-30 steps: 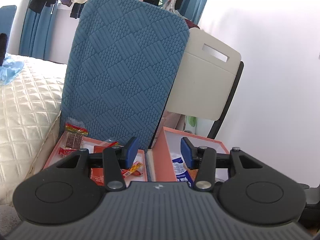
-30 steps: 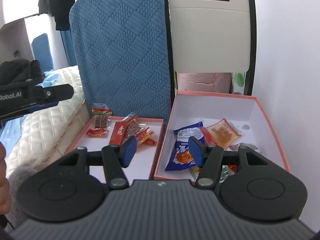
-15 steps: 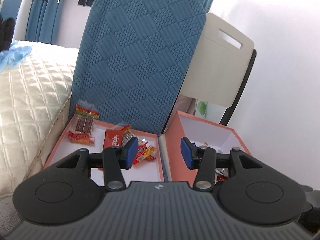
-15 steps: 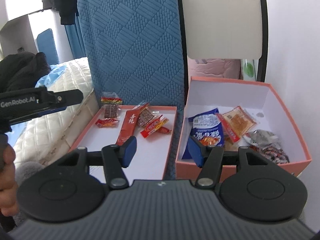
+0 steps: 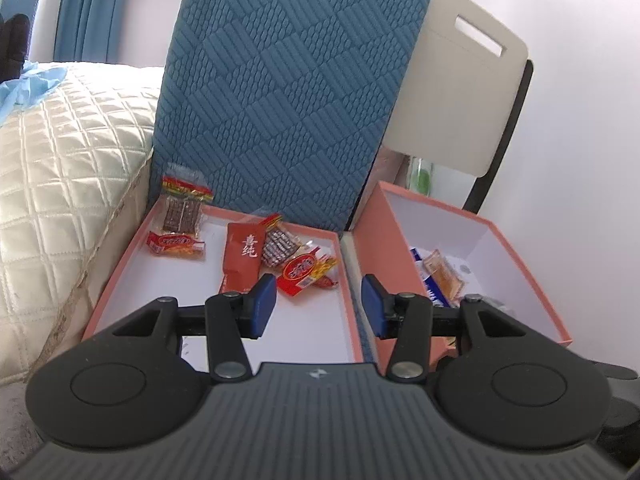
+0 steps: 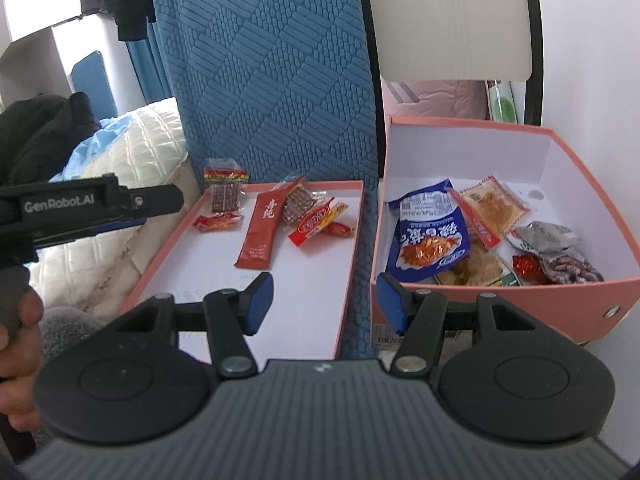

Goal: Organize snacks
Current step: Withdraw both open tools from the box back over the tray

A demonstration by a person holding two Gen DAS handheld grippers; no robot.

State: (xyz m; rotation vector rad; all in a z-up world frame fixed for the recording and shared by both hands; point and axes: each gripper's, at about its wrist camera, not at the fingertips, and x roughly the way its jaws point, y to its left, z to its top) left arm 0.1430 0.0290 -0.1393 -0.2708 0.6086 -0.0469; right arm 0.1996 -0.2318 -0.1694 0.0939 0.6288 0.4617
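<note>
Both grippers hang with jaws spread and nothing between them: the left gripper [image 5: 318, 305] over the near end of the lid [image 5: 120, 280], the right gripper [image 6: 325, 302] above the gap between lid and box [image 6: 500, 300]. On the lid's white floor lie a long red sachet [image 6: 259, 233], a brown bar pack [image 6: 225, 196] leaning on the far rim, and several small red wrappers [image 6: 318, 220]. Just right of it, the deeper box holds a blue bag [image 6: 430, 236], an orange cracker pack [image 6: 494, 205] and a grey wrapper [image 6: 554, 244]; a blue cushion [image 6: 276, 80] stands upright behind the lid, a quilt [image 5: 60, 152] lies to its left, and a hand [image 6: 16, 340] grips the left tool's handle.
</note>
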